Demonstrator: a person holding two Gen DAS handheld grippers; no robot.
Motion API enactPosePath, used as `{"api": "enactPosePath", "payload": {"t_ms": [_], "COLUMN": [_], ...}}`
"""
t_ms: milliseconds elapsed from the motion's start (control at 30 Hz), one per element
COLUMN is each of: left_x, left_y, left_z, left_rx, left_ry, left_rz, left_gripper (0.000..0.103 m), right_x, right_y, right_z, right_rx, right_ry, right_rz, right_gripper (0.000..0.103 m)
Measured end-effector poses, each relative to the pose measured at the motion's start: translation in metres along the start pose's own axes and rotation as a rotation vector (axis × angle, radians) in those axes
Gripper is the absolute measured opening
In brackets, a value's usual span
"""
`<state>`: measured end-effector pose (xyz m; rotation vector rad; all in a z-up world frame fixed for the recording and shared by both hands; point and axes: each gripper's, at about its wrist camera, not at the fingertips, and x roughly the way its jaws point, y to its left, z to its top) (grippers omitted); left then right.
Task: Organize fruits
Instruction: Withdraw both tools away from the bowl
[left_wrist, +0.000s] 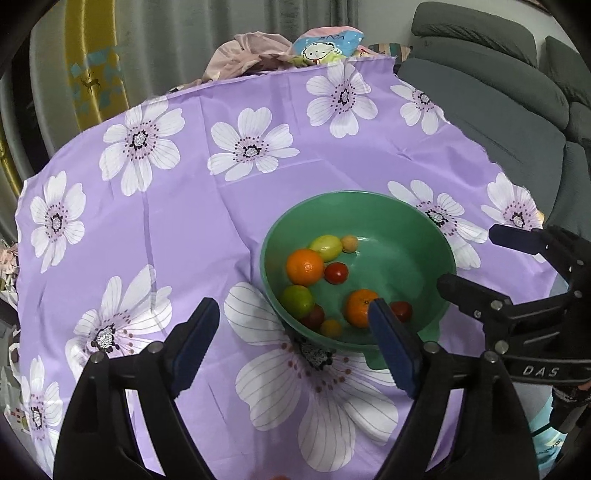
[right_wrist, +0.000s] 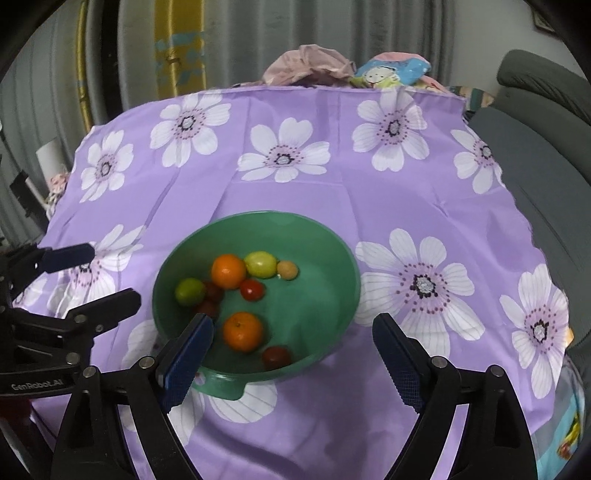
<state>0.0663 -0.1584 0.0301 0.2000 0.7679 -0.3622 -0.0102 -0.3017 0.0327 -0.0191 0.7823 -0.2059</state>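
Note:
A green bowl (left_wrist: 369, 195) (right_wrist: 258, 216) stands on a purple flowered tablecloth (left_wrist: 207, 221) (right_wrist: 369, 206). Inside it lie two oranges (left_wrist: 304, 266) (right_wrist: 242, 330), a green lime (left_wrist: 296, 301) (right_wrist: 190, 291), a yellow-green fruit (left_wrist: 325, 246) (right_wrist: 261, 263), a small pale fruit (left_wrist: 349, 243) (right_wrist: 287, 270) and red tomatoes (left_wrist: 336, 273) (right_wrist: 276, 355). My left gripper (left_wrist: 293, 306) (right_wrist: 110, 273) hovers open at the bowl's near left side. On the near right side my right gripper (right_wrist: 294, 321) (left_wrist: 469, 257) is open too. Neither has anything between its fingers.
A grey sofa (left_wrist: 498, 110) (right_wrist: 535, 155) runs along the right of the table. A heap of clothes and a printed bag (left_wrist: 288, 48) (right_wrist: 351, 70) lies past the cloth's far edge, with curtains behind it.

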Motion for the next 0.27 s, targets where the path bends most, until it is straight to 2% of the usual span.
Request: {"api": "enactPosePath", "payload": {"t_ms": [267], "left_x": [0.0007], "left_y": [0.0022], "left_z": [0.0042], "left_rx": [-0.012], "left_ry": [0.003], "left_rz": [0.029], "left_gripper": [0.082], "right_x": [-0.0006], "right_y": [0.0025], "right_z": [-0.0001], "right_rx": [0.001], "right_ry": [0.000], "right_rz": [0.007], "right_gripper": [0.088]}}
